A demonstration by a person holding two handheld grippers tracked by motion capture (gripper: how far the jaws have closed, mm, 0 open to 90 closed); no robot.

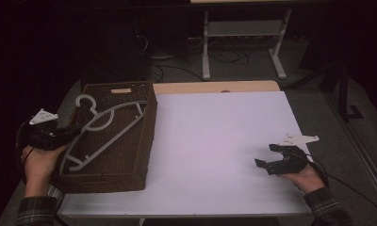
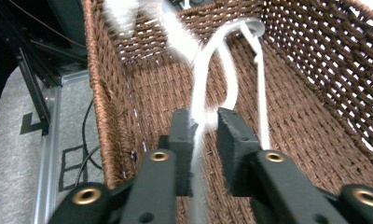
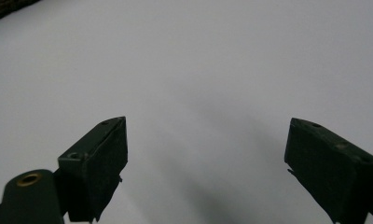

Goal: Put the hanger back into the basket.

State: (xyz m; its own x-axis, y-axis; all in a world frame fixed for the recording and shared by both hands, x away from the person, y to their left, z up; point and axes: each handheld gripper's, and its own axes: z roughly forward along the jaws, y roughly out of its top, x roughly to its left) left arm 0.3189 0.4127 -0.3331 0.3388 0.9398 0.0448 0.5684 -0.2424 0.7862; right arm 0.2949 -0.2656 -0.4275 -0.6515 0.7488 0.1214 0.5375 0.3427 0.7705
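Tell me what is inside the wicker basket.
A white hanger lies in the wicker basket, its hook poking over the rim; the left hand-held gripper clamps it. Whatever's beneath the hanger is hidden.

A white surface (image 1: 215, 141) is seen from above, with a strip of light wood (image 1: 215, 87) exposed along its far edge. A brown woven basket (image 1: 130, 155) is set directly on the left part of the surface, its near left corner reaching past the edge. The surface is surrounded by grey floor (image 1: 318, 103), on which dark cables (image 1: 224, 59) are strewn.
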